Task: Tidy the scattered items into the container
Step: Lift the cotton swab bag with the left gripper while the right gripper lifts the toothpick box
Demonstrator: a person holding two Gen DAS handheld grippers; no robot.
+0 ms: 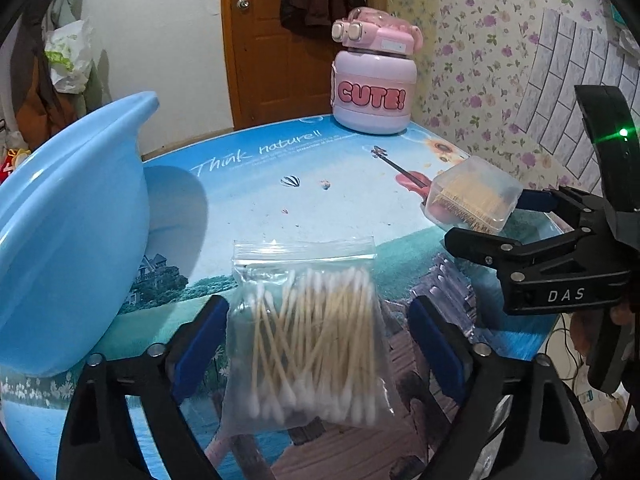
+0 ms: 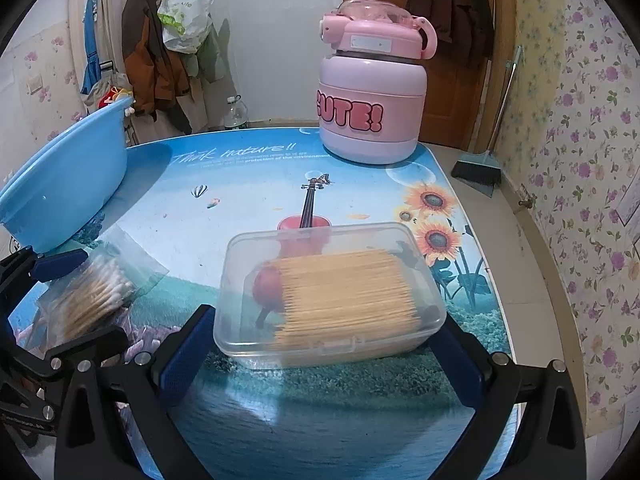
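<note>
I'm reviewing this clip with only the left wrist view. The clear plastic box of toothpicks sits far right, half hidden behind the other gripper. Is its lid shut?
Observer: Yes. In the right wrist view the clear plastic toothpick box has its lid down, with the latch tab facing the right gripper.
Operator: Is it pinched?
Observer: Not visibly. It rests on the printed tabletop between the blue pads, and the jaws are wide open.
Operator: What's on the floor past the table's right edge?
Observer: A teal-headed broom with dark bristles stands there, its handle leaning up by the door frame.
</note>
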